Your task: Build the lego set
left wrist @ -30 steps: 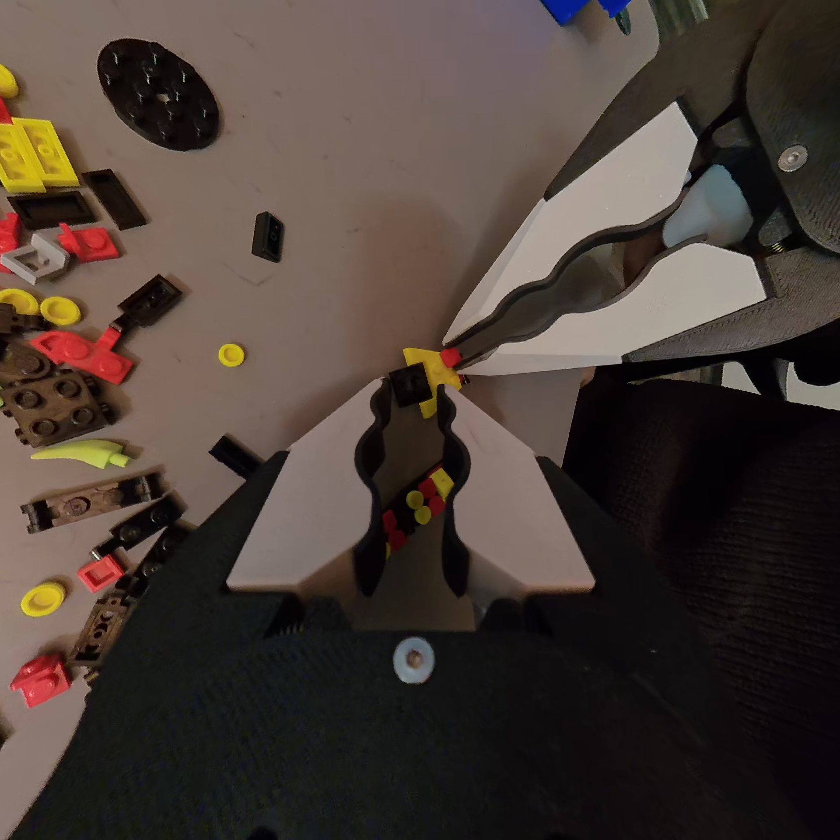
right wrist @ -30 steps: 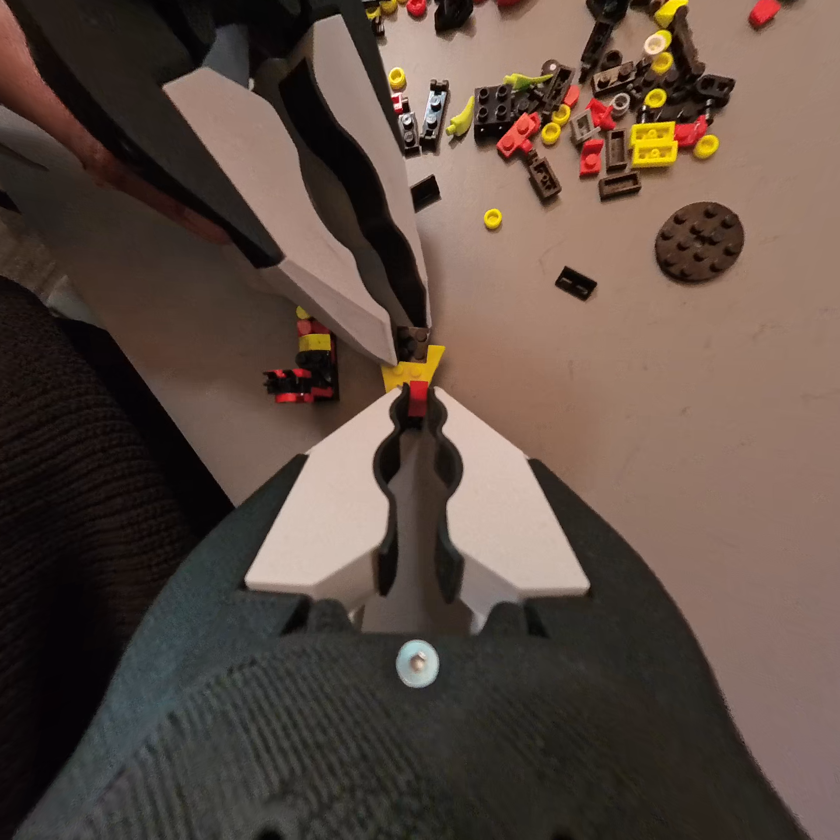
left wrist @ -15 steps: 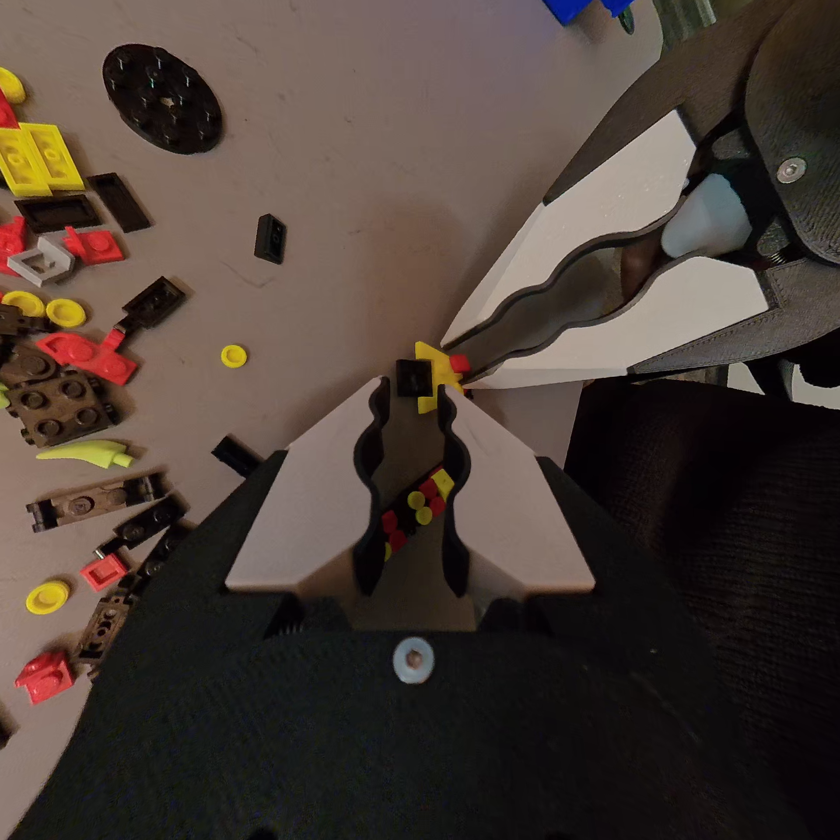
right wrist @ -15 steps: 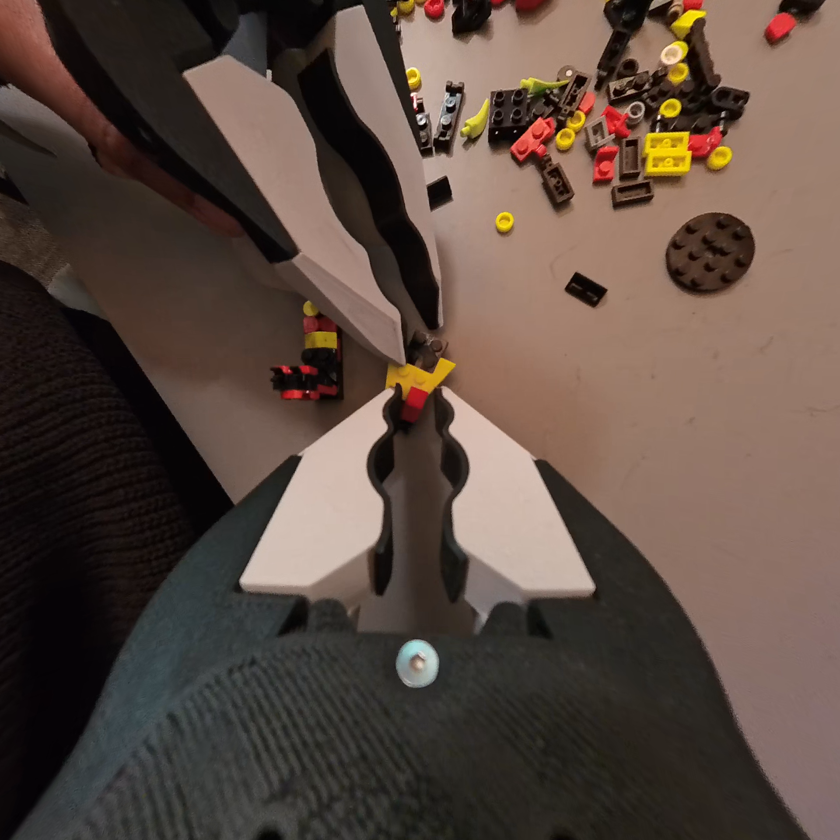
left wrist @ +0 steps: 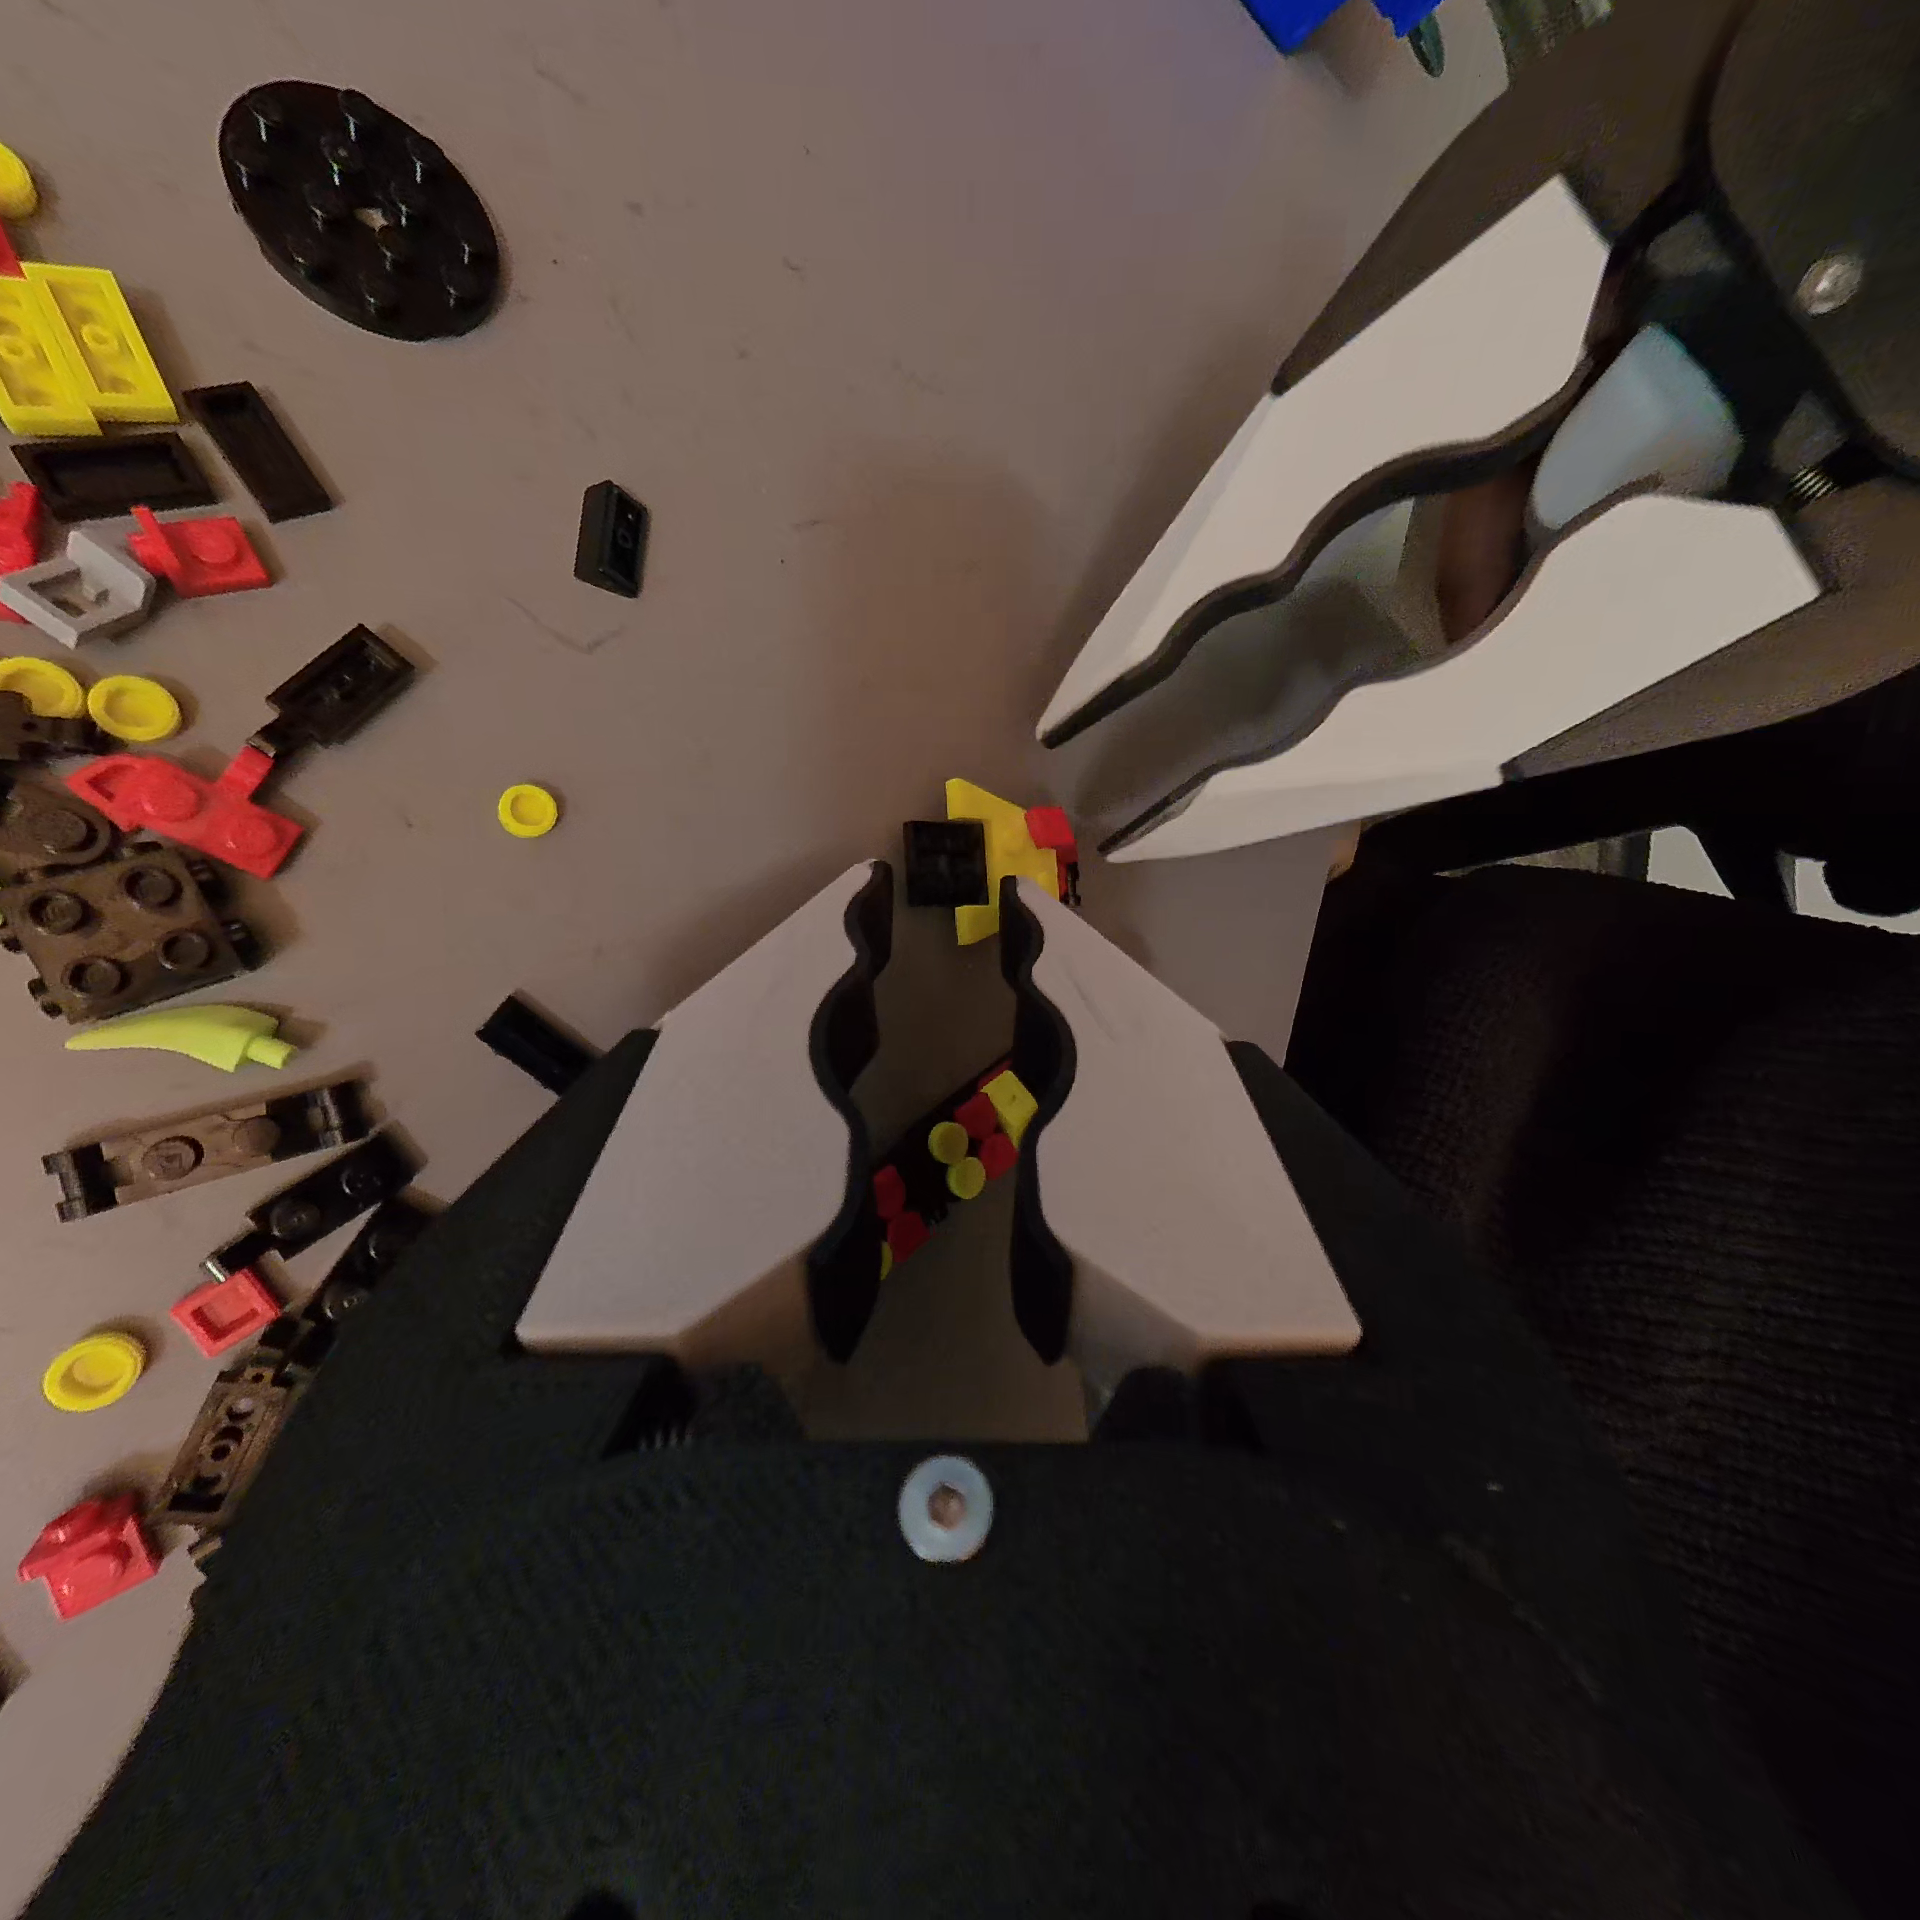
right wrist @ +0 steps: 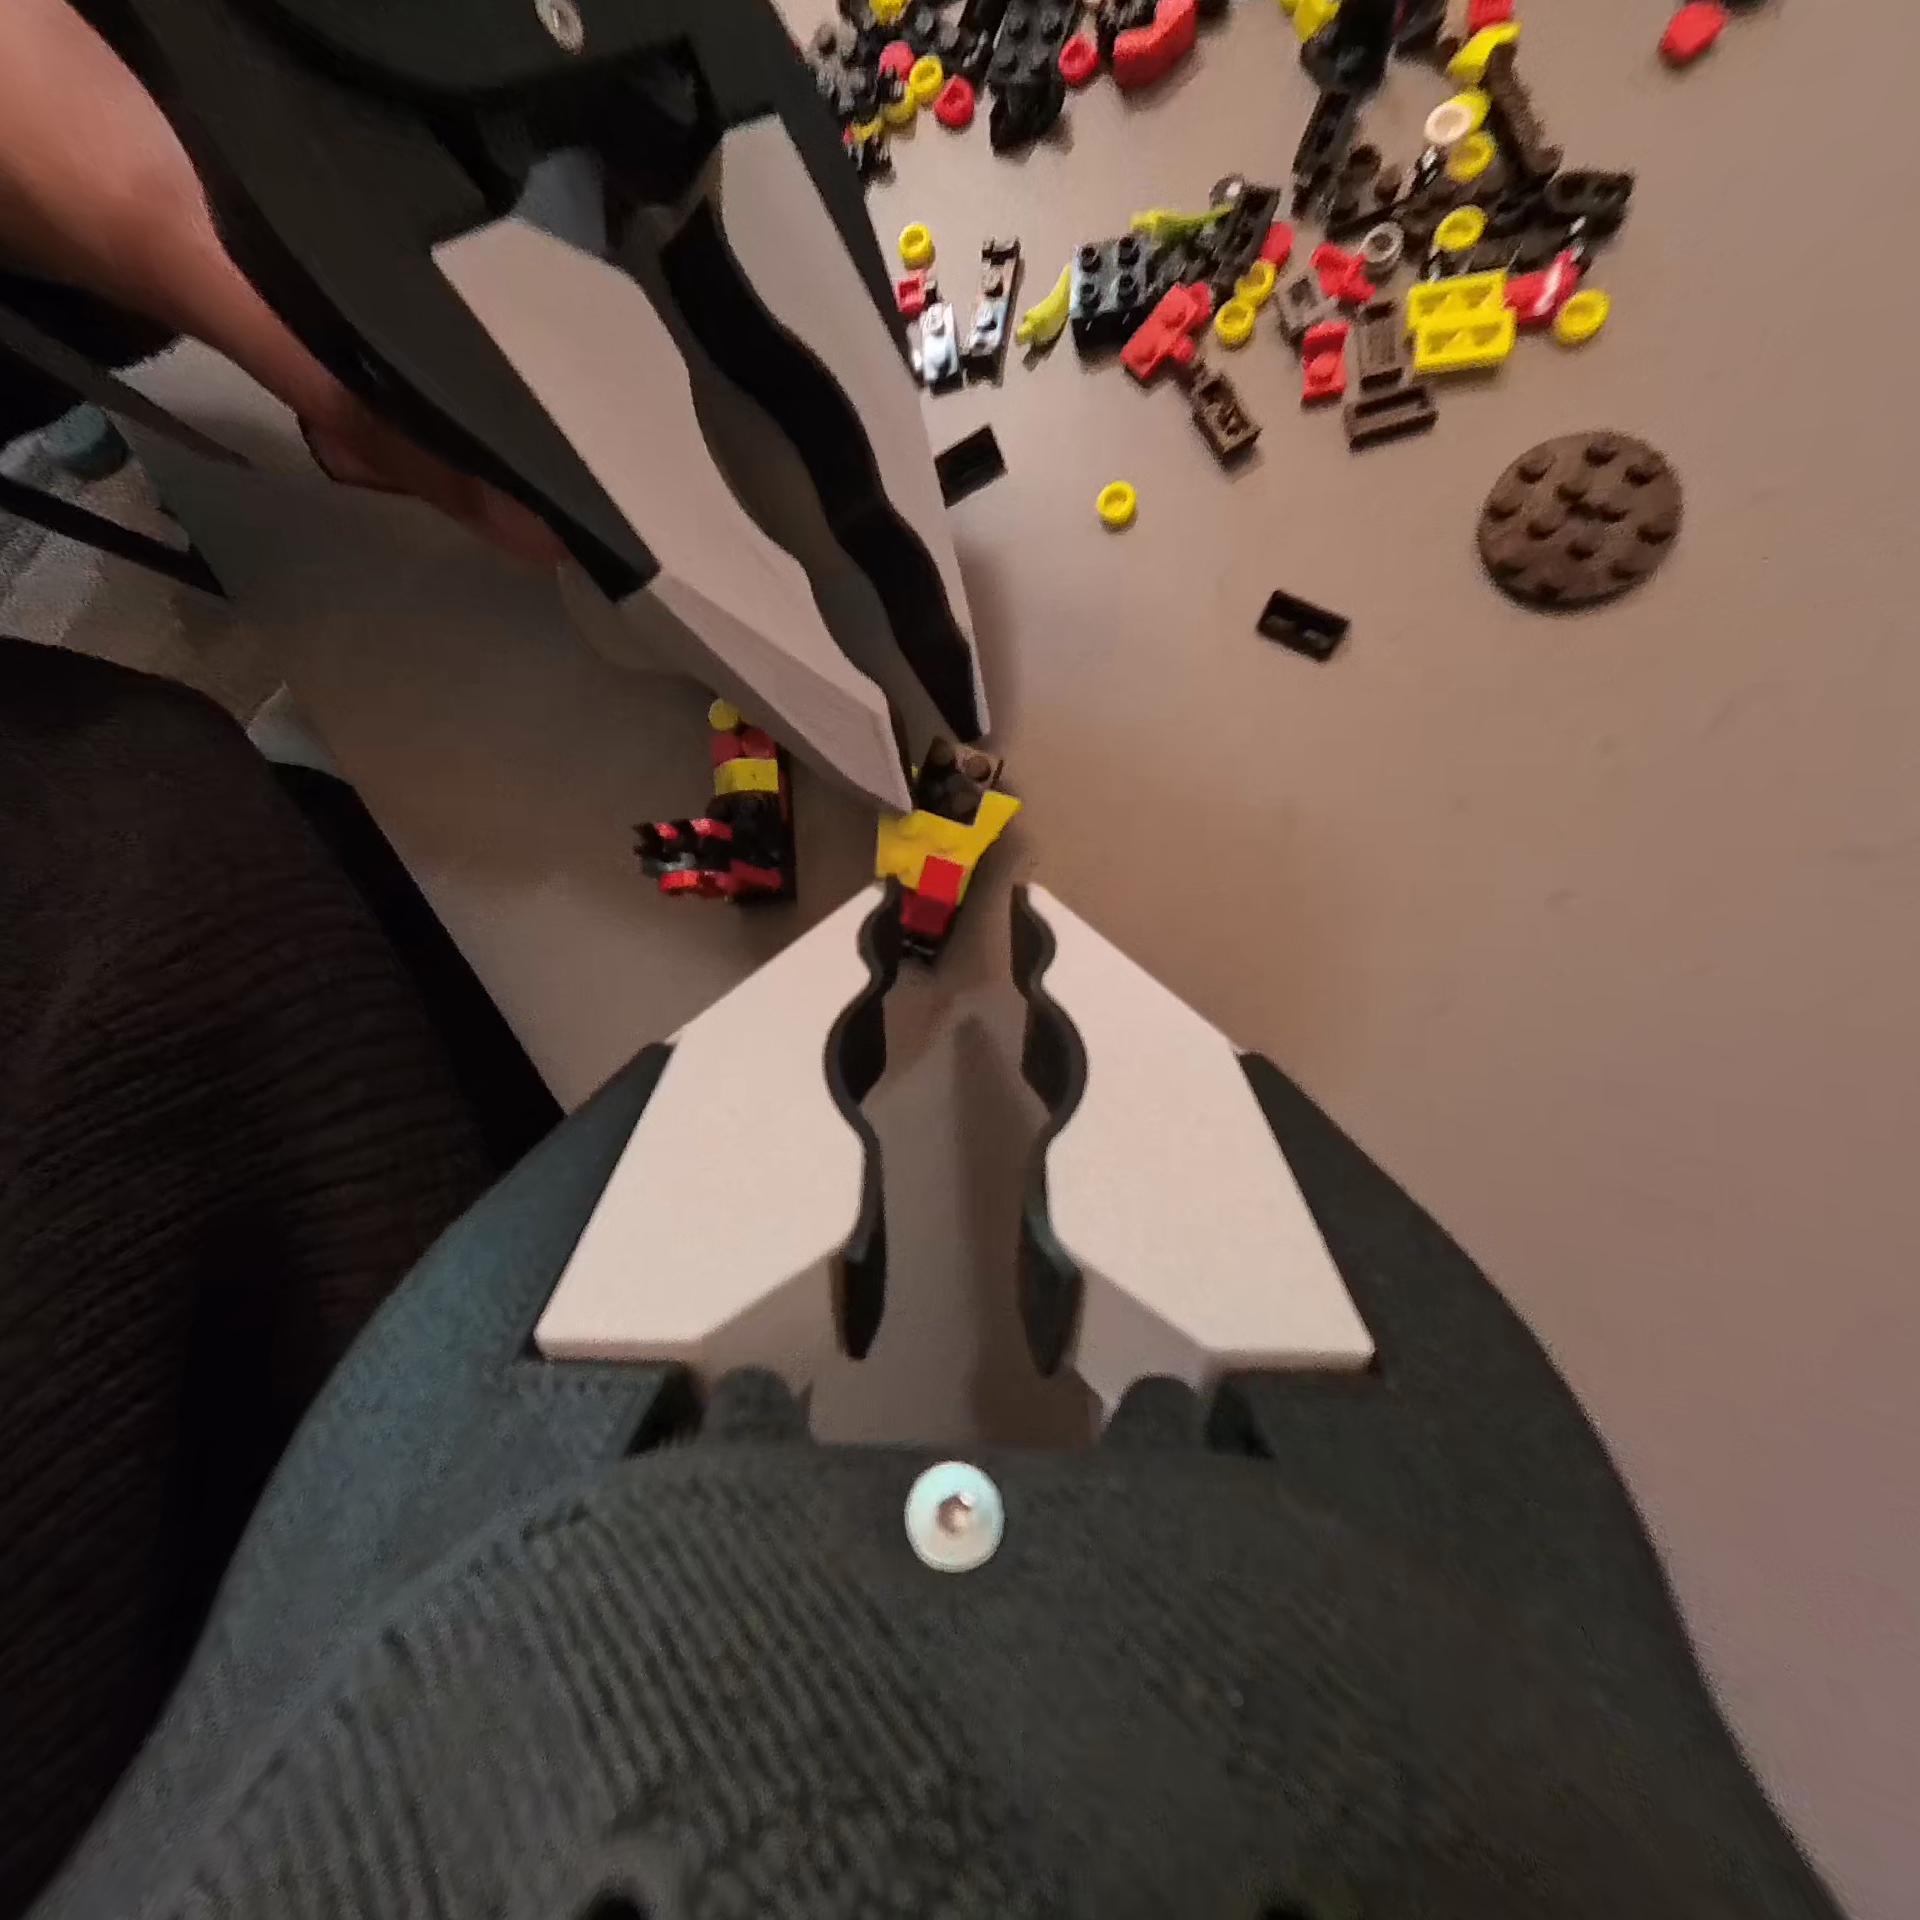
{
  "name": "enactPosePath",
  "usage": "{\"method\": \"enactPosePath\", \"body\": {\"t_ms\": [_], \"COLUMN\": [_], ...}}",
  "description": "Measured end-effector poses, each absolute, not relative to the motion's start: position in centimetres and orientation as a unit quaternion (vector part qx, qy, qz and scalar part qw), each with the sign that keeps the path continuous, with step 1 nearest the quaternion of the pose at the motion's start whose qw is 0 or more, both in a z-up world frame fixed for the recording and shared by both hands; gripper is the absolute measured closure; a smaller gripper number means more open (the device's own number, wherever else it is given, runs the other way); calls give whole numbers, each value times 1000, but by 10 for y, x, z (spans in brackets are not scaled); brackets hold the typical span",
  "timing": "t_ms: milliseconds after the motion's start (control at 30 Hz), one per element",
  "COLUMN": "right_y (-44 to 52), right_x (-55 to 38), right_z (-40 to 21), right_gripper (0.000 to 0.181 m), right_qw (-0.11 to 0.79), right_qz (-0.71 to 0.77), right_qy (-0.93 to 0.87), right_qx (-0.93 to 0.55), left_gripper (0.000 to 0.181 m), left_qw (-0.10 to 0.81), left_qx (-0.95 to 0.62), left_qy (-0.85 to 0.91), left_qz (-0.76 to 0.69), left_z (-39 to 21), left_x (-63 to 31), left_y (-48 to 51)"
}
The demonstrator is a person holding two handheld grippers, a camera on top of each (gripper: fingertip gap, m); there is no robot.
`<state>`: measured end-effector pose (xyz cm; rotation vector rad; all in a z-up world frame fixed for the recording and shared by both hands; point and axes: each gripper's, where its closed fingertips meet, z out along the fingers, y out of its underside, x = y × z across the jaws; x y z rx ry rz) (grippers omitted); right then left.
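A small assembly (left wrist: 987, 847) of a black piece, a yellow wedge plate and a red piece is gripped by my left gripper (left wrist: 945, 878), whose tips are shut on its black end. It also shows in the right wrist view (right wrist: 935, 831), held above the table by the left gripper (right wrist: 945, 764). My right gripper (right wrist: 948, 899) is open, its tips on either side of the red end, which lies close to its left finger. In the left wrist view the right gripper (left wrist: 1070, 790) stands just right of the assembly. A black, red and yellow partial build (right wrist: 727, 821) lies on the table below.
Several loose red, yellow and black pieces (right wrist: 1351, 291) are scattered across the table. A round black plate (left wrist: 358, 208) and a small black tile (left wrist: 611, 538) lie apart from them. The table edge and dark fabric (left wrist: 1610, 1247) are close by. A hand (right wrist: 125, 208) holds the left gripper. Only a small space, under 4 cm, lies between the two pairs of fingers. My left tips are roughly 7 centimeters from the small black tile (left wrist: 611, 538). My right wrist view (right wrist: 1295, 613) looks at it from another angle.
My right gripper was shut on the red piece and has opened and let go. The assembly has tilted slightly and stays in the left gripper.
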<state>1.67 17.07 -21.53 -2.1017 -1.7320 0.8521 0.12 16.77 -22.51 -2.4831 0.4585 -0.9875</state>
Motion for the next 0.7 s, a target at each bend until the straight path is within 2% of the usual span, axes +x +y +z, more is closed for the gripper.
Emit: {"method": "enactPosePath", "body": {"t_ms": [267, 700], "right_y": [169, 164], "right_x": [19, 17], "right_z": [-222, -222], "right_gripper": [172, 178], "right_qw": [160, 154], "right_qz": [276, 286], "right_qy": [-609, -611], "right_qx": [-726, -722], "left_gripper": [163, 164], "left_qw": [213, 215], "left_qx": [-895, -895], "left_qy": [166, 165], "left_qz": [-355, -354], "left_z": [-225, -225], "left_x": [1, 2], "left_y": [168, 168]}}
